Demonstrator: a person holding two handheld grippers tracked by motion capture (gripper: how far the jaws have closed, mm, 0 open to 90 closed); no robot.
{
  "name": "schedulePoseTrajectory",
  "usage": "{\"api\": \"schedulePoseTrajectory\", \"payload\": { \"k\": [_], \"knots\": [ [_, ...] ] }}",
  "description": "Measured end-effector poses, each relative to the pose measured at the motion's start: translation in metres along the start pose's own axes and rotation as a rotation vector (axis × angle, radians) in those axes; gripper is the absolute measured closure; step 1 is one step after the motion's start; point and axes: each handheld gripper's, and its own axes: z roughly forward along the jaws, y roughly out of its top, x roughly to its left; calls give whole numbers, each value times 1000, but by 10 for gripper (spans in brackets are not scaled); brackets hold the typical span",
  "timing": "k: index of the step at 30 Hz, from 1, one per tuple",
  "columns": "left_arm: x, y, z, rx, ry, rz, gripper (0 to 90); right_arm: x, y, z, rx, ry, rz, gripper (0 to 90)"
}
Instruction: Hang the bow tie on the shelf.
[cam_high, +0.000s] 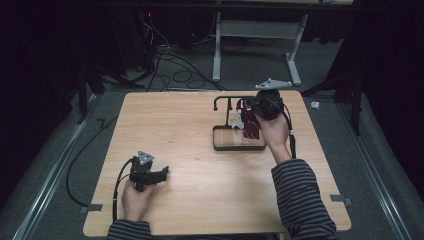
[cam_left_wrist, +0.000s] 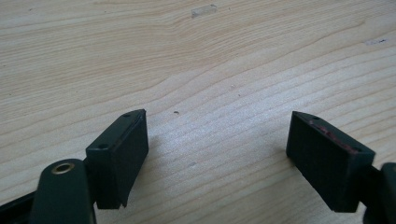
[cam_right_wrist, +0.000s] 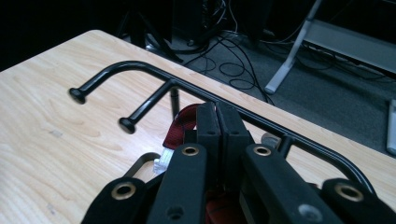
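the dark red strap hangs at the black metal rack on the far right of the light wooden table, pinched between my right gripper jaws. my left gripper rests near the table's front left, jaws spread, holding nothing.

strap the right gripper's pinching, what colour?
Dark red strap, between the right gripper fingers; clearest in the right gripper view.

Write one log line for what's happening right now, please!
left gripper: open, low over table, holding nothing | right gripper: shut on red strap, at black rack | rack base: on table
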Motion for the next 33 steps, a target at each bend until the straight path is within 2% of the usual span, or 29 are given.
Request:
{"api": "schedulePoseTrajectory", "payload": {
  "k": [4, 9, 16, 33],
  "knots": [
    [0, 0, 0, 0, 0, 0, 214, -3, -1, 3, 3, -4, 14, 900],
    [0, 0, 0, 0, -1, 0, 214, 0, -2, 7, 27, -20, -16, 900],
    [0, 0, 0, 0, 0, 0, 214, -1, -3, 12, 47, -21, -1, 886],
    [0, 0, 0, 0, 0, 0, 214, 3, -2, 4, 30, -16, -11, 854]
  ]
}}
